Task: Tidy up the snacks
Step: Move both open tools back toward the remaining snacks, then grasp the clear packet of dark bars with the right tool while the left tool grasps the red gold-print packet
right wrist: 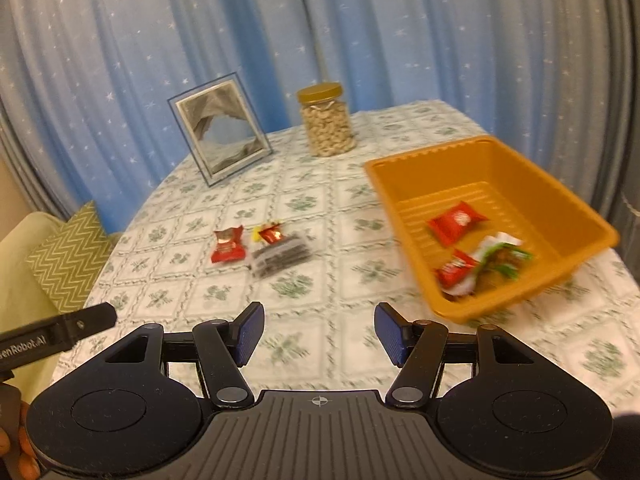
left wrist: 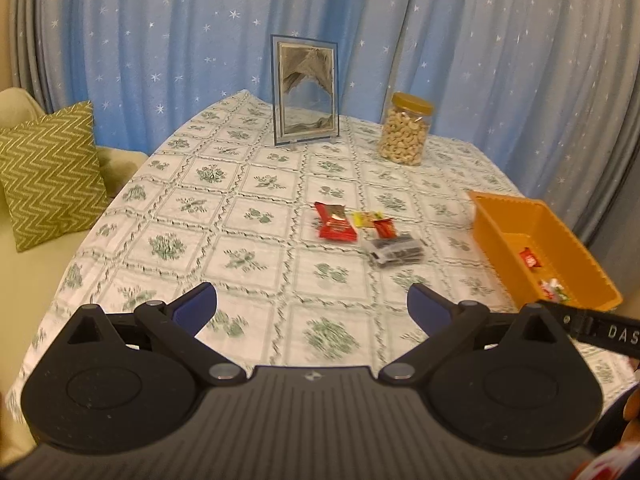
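Left tool (left wrist: pixel 312 312) spread wide, blue pads (left wrist: pixel 196 312) well apart, nothing between them, hovering above the near part of the desk (left wrist: pixel 240 208) with its green-patterned cloth. Right tool (right wrist: pixel 319 334) likewise released and bare, poised over the cloth just beside the near left corner of the orange bin (right wrist: pixel 520 184). Bin on the desk's right side; inside it two red wrappers, one toward the middle (right wrist: pixel 456 218), one at the near wall (right wrist: pixel 454 268), the latter touching a green-and-white packet (right wrist: pixel 500 254) (blurred, contents unclear). Loose snacks mid-desk, clustered well left of the bin: red packet (left wrist: pixel 335 222) on the left, small yellow packet (left wrist: pixel 366 218) and small red packet (left wrist: pixel 385 227) just beside it, clear pack of dark sticks (left wrist: pixel 396 250) nearest the camera, overlapped by or touching the small red one, cannot tell which. Toward the far edge: jar of cashews (left wrist: pixel 406 130) with gold lid, upright; sand-picture frame (left wrist: pixel 305 90) standing to its left. Starred blue curtain (left wrist: pixel 160 40) behind. Green zigzag cushion (left wrist: pixel 48 172) on a pale sofa off the desk's left.
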